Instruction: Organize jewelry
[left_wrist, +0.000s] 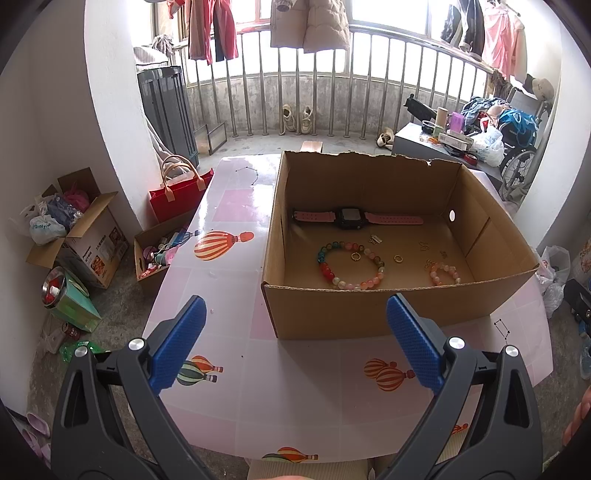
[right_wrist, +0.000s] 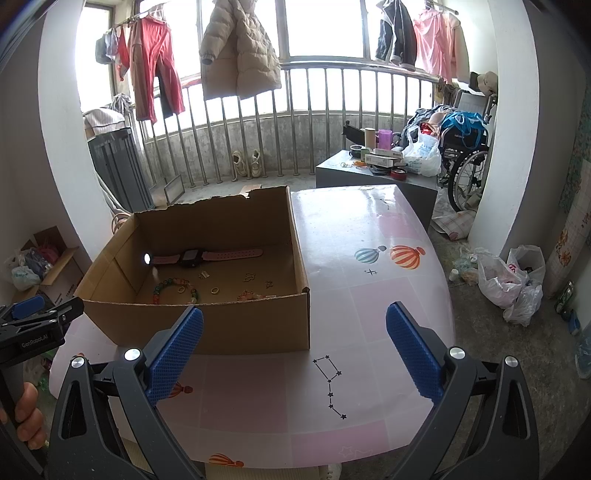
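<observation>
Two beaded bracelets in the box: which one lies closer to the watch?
The large multicoloured bracelet, left of the small pink-orange bracelet; it lies just in front of the pink-strapped watch.

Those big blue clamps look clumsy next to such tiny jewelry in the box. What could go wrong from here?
Three risks, I would guess. The small rings lie flat on the cardboard box floor, so the wide fingers may slide over them. The large bead bracelet has a ring inside its loop, so lifting one could drag the other. The box wall stands tall, and either open gripper might knock it while reaching in.
</observation>
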